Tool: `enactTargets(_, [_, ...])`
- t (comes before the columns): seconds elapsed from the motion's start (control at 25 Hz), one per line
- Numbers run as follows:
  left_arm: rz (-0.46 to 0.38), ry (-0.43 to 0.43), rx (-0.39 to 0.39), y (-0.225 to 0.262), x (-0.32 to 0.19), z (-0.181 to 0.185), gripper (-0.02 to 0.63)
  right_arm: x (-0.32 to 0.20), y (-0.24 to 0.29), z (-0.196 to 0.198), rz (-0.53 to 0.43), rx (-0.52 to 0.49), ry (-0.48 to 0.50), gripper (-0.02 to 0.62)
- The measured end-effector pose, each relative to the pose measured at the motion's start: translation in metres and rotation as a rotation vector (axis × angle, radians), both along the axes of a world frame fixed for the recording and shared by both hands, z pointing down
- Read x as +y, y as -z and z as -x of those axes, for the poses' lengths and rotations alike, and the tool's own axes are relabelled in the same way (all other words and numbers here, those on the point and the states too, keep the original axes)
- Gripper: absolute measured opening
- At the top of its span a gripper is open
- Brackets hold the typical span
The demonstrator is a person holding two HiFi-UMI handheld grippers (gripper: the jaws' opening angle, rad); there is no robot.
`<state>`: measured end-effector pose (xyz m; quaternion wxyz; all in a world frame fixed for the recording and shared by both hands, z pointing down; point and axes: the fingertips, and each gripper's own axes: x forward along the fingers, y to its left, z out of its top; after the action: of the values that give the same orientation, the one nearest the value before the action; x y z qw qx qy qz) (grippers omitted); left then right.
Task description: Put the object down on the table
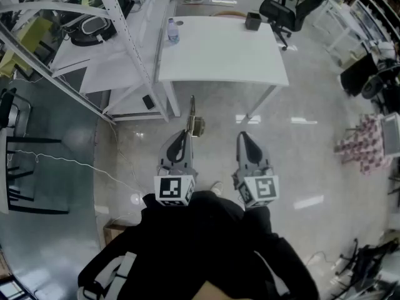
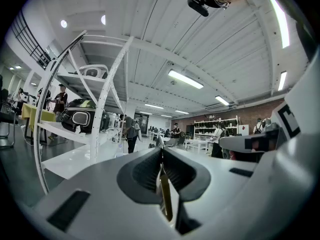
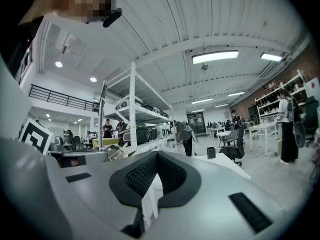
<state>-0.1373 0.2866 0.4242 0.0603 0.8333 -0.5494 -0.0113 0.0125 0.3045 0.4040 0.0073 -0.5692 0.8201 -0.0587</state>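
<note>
In the head view my left gripper (image 1: 185, 136) is held in the air in front of the person, short of the white table (image 1: 219, 55). It is shut on a slender metal utensil (image 1: 192, 112) whose thin end pokes forward past the jaw tips. The left gripper view shows the utensil's brass-coloured flat part (image 2: 165, 196) pinched between the closed jaws. My right gripper (image 1: 242, 137) hovers beside it at the same height, shut, with nothing visible in it. The right gripper view shows its jaws (image 3: 156, 156) meeting at the tip.
On the table stand a plastic bottle (image 1: 173, 31) at the far left and a small dark container (image 1: 252, 21) at the far right. A white shelf rack (image 1: 112, 49) stands to the left. A black office chair (image 1: 281, 11) sits behind the table. Shiny floor lies between me and the table.
</note>
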Motion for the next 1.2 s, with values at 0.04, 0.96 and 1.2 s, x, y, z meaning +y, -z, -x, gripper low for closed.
enactTargets(0.04, [0.002,0.0,0.004,0.001,0.0,0.002,0.017,0.0,-0.001,0.0,-0.005,0.015,0.004,-0.008])
enactTargets(0.96, [0.018,-0.087,-0.002,-0.021,-0.05,0.037,0.017,-0.049,-0.021,0.041,0.008,0.018,-0.067,-0.008])
enactTargets(1.2, [0.024,-0.083,-0.022,-0.024,-0.098,0.017,0.017,-0.097,-0.025,0.025,0.013,-0.009,-0.04,-0.008])
